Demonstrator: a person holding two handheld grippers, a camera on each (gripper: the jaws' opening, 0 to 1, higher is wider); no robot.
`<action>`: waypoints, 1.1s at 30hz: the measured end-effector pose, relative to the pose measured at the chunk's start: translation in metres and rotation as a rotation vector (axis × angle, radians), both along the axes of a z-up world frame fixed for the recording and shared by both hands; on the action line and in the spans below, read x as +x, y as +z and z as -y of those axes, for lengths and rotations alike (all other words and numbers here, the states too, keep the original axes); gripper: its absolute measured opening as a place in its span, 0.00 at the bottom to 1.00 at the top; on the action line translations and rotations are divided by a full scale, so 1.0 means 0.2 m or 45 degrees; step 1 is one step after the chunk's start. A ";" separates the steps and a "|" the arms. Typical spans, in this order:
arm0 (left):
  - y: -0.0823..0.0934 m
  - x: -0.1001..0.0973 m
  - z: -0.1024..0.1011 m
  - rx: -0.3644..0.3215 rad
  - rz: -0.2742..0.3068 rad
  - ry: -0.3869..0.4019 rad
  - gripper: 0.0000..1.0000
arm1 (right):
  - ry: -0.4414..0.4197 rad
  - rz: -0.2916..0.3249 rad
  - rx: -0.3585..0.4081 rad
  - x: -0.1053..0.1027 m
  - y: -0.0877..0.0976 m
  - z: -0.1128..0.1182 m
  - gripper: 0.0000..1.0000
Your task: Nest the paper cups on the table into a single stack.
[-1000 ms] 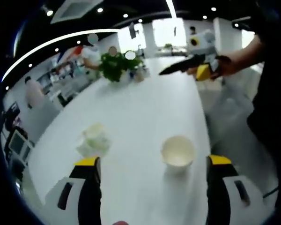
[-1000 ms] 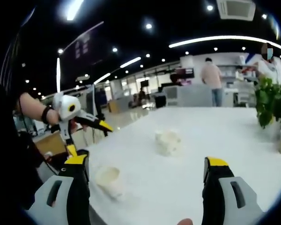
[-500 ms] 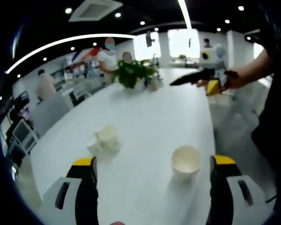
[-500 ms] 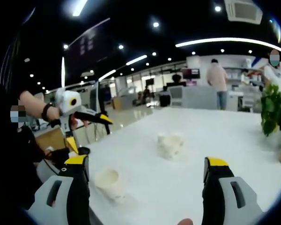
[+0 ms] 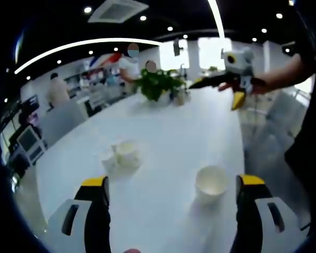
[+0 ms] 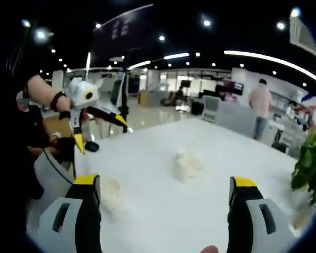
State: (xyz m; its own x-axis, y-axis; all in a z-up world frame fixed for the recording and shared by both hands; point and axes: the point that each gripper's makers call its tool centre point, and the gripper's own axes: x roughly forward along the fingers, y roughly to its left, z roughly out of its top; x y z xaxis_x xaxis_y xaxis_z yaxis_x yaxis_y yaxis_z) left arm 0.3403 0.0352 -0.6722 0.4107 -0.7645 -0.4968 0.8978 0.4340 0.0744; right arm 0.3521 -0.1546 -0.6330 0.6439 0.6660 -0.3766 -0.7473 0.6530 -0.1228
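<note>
Over the last second both my cameras have lifted and swung, so the pictures have shifted, but I think the cups themselves have not moved on the bench [image 5: 163, 132]. No cup is taken yet, so the stacking has not really begun.

In the left gripper view, the left gripper [image 5: 171, 184] holds its fingers wide with nothing between them. A single cup [image 5: 211, 183] stands upright, mouth open, just inside the right finger [image 5: 247, 182] and a little beyond its tip. A small group of cups [image 5: 121, 154] sits further out, past the left finger. It is blurred, so I cannot say how many are there or whether some are already nested.

In the right gripper view, the right gripper [image 6: 163, 184] is also wide and empty. The group [image 6: 187, 164] lies ahead between its fingers, well apart from them. The single cup [image 6: 111, 192] is a pale smear just beside its left finger. The left gripper [image 6: 97, 108] hangs above the bench edge.

A plant [image 5: 159, 84] stands at the far end.
</note>
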 end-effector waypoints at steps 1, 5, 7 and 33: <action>0.00 0.00 0.00 -0.005 0.003 -0.004 0.99 | 0.004 -0.002 -0.042 0.01 0.00 0.02 0.99; 0.01 0.00 -0.01 -0.020 0.010 0.019 0.99 | 0.060 0.027 -0.128 0.07 0.03 0.02 0.96; 0.02 0.01 -0.01 -0.028 0.012 0.031 0.99 | 0.104 0.049 -0.185 0.09 0.04 0.02 0.94; 0.04 0.01 -0.03 0.010 0.067 0.079 0.99 | 0.638 0.147 -0.613 0.46 -0.15 -0.26 0.58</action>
